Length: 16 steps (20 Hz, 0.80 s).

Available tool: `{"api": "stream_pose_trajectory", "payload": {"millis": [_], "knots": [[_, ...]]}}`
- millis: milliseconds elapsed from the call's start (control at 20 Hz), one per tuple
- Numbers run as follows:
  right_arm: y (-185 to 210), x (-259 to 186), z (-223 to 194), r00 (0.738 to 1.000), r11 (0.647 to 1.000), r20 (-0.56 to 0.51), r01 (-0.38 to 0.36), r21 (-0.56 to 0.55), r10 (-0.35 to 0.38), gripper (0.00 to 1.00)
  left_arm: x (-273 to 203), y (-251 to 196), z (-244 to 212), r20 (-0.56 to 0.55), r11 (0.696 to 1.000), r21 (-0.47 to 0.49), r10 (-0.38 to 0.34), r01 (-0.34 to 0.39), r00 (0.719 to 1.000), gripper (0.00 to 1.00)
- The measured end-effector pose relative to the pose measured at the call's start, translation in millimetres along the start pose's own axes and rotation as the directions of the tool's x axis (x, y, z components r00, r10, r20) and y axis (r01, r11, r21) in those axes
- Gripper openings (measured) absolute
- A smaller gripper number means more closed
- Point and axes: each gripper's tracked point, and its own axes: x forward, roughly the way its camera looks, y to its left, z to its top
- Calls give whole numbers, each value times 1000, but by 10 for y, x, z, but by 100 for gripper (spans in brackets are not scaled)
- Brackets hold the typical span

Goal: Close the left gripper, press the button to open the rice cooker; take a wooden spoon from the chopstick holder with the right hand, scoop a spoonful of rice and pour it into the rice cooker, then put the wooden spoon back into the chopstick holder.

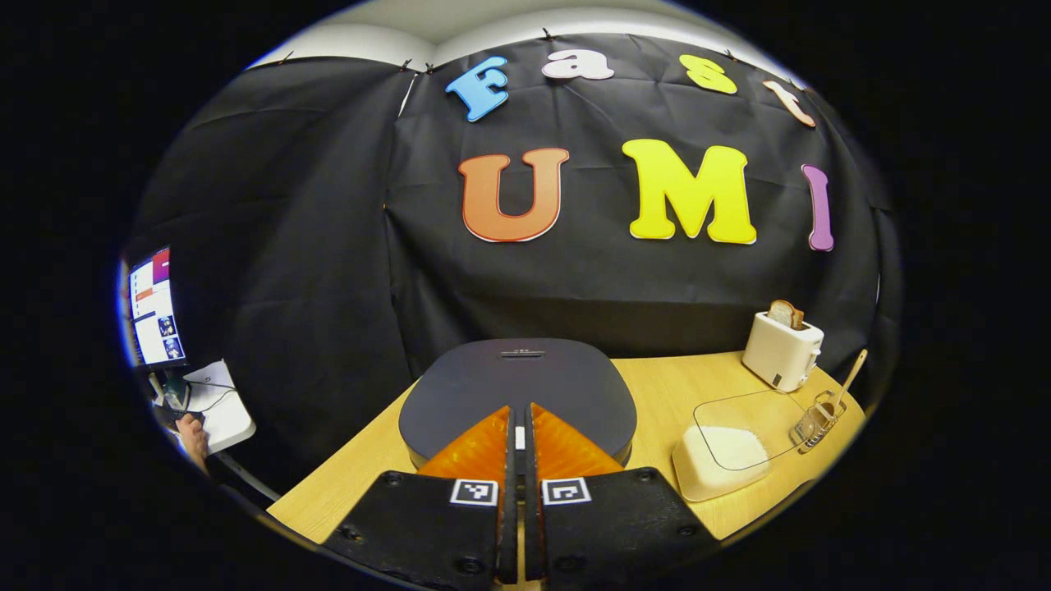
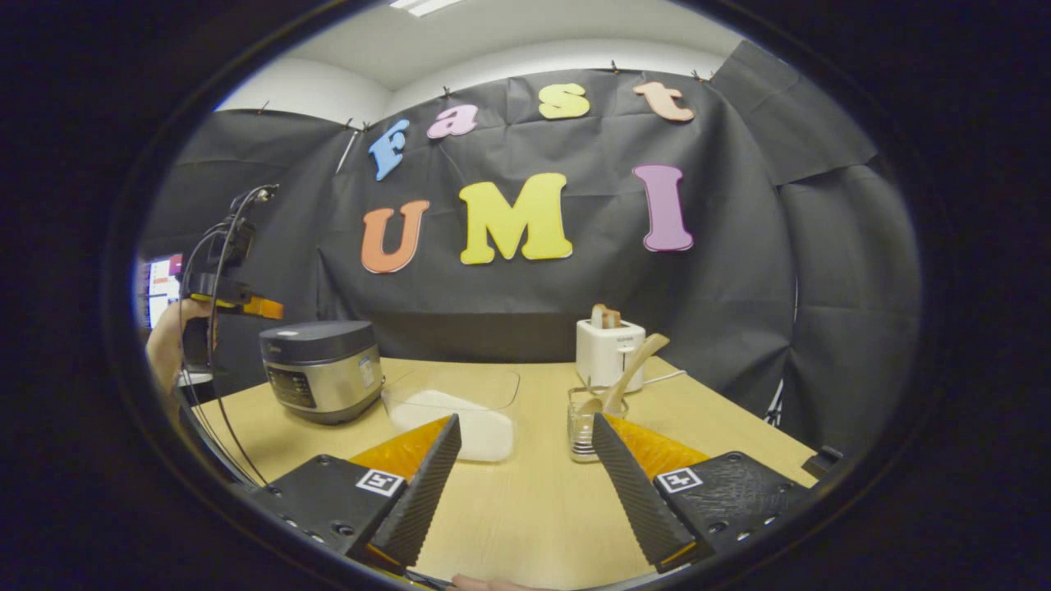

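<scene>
While left jaws sit closed, right jaws apart: toaster (image 2: 608,351) behind chopstick holder (image 2: 585,425).

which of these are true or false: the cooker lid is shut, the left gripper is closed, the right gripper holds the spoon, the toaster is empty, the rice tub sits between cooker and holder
1. The rice cooker lid is shut. True.
2. The left gripper is closed. True: its fingers sit together, over the front of the lid.
3. The right gripper holds the wooden spoon. False: it is open and holds nothing; the spoon stands in the chopstick holder.
4. The toaster is empty. False: bread sticks up from its slot.
5. The rice tub sits between cooker and holder. True in the right gripper view.
</scene>
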Motion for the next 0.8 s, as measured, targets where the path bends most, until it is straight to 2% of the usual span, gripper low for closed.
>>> {"api": "stream_pose_trajectory", "payload": {"millis": [100, 150, 300, 350, 400, 450, 500, 600, 650, 700, 800], "knots": [[-17, 7, 15, 1000, 1000, 13, 10, -8, -9, 96, 47, -78, -89, -53, 999, -37, -42, 40, 998, 3], [0, 30, 4, 1000, 1000, 14, 8, -4, -8, 92, 80, -103, -137, -83, 998, -44, -51, 48, 995, 3], [63, 71, -56, 1000, 1000, -6, -7, 6, 7, 95, 168, -61, -220, -125, 998, -14, -55, 54, 991, 3], [76, 75, -84, 1000, 1000, -14, -12, 3, 12, 92, 177, -93, -211, -123, 997, -16, -72, 71, 990, 3], [67, 60, -99, 1000, 1000, -20, -12, -2, 12, 99, 183, -115, -224, -124, 996, -14, -84, 82, 989, 3], [57, 55, -117, 1000, 1000, -21, -8, -8, 8, 92, 210, -110, -256, -136, 996, -10, -84, 83, 987, 3], [33, 46, -139, 1000, 1000, -22, -3, -11, 3, 96, 220, -103, -272, -138, 996, 0, -85, 86, 987, 2], [-6, 18, -184, 1000, 1000, -30, 2, -9, -3, 92, 226, -105, -271, -156, 997, -1, -81, 82, 984, 3], [-18, 15, -205, 999, 1000, -35, 3, -3, -3, 92, 232, -103, -266, -173, 997, -2, -76, 77, 982, 7], [-21, 18, -236, 999, 1000, -43, -1, 3, 1, 95, 249, -92, -277, -185, 998, -5, -67, 67, 980, 3], [-21, 26, -298, 998, 1000, -58, -3, 6, 3, 92, 288, -77, -275, -212, 999, 5, -49, 51, 976, 3]]}}
